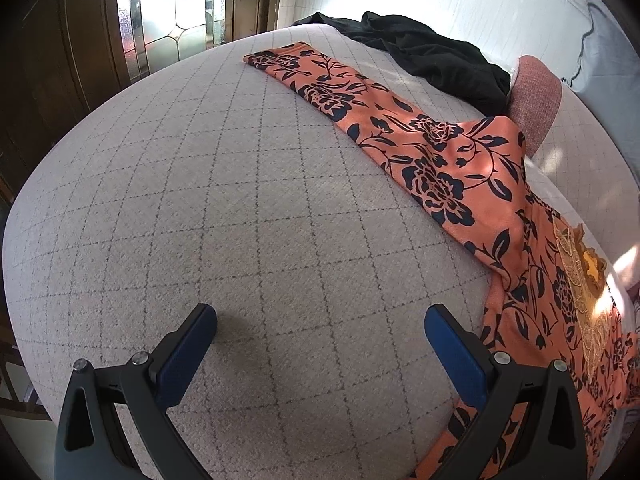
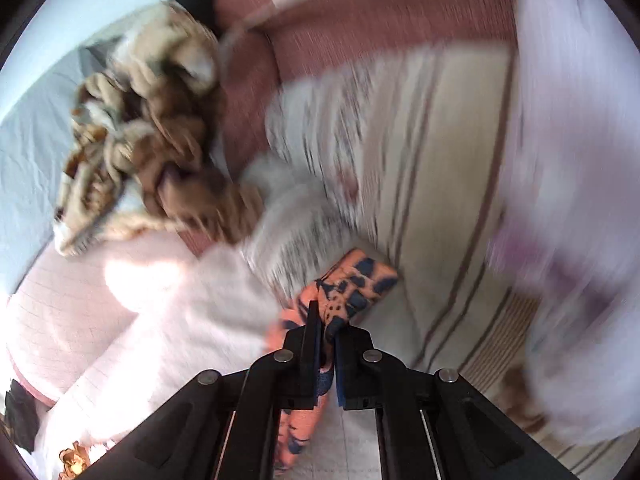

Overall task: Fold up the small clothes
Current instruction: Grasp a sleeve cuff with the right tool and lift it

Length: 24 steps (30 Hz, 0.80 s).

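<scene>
An orange garment with a dark floral print (image 1: 432, 152) lies stretched across the grey checked mattress (image 1: 240, 200), from the far middle down to the right edge. My left gripper (image 1: 320, 328) is open and empty, low over the bare mattress, with the garment's near part just right of its right finger (image 1: 452, 344). My right gripper (image 2: 326, 320) is shut on a bunched end of the same orange garment (image 2: 352, 284), which sticks out past the fingertips. The right wrist view is blurred by motion.
A black garment (image 1: 424, 52) lies at the far edge of the mattress beside a pink cushion (image 1: 536, 92). A brown and beige crumpled cloth (image 2: 152, 132), striped bedding (image 2: 440, 160) and pink bedding (image 2: 360, 32) lie ahead of my right gripper. A wooden door with glass (image 1: 160, 12) stands far left.
</scene>
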Available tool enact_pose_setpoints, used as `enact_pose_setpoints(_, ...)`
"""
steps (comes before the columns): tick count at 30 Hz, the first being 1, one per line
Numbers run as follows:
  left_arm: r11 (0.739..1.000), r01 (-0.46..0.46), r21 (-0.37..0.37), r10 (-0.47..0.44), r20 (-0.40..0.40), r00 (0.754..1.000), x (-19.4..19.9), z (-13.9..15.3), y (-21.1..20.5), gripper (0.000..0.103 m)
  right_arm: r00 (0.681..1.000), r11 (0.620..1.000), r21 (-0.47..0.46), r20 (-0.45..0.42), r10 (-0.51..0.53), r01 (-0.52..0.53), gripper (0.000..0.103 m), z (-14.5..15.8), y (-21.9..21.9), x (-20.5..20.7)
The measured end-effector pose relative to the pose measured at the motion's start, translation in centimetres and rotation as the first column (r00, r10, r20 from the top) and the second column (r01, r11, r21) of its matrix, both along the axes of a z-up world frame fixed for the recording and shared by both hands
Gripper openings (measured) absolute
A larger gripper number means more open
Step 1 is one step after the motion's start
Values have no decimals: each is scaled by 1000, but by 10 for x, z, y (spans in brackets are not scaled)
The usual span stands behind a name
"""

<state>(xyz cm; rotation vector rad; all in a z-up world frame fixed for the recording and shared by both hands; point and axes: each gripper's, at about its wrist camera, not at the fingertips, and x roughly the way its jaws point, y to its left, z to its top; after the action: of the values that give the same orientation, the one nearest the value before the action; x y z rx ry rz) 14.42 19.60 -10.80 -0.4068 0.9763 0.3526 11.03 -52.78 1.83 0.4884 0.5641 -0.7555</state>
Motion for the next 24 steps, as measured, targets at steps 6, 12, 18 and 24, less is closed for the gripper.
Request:
enact_pose_setpoints(6, 998, 18, -58, -16, 37, 999, -4, 5, -1, 103, 979, 967, -212, 117, 169, -141, 5, 107, 71, 4)
enact_pose_setpoints(12, 995, 43, -86, -36, 77, 996, -9, 13, -3, 103, 821, 844, -286, 233, 521, -454, 5, 138, 222, 26)
enact_pose_setpoints(18, 993, 52, -106, -42, 95, 995, -11, 18, -1, 103, 533, 597, -308, 271, 801, -741, 5, 94, 408, 33)
enact_pose_setpoints(24, 991, 66, -119, -53, 105, 993, -11, 19, -2, 103, 339, 359, -81, 191, 921, -930, 20, -35, 545, 50)
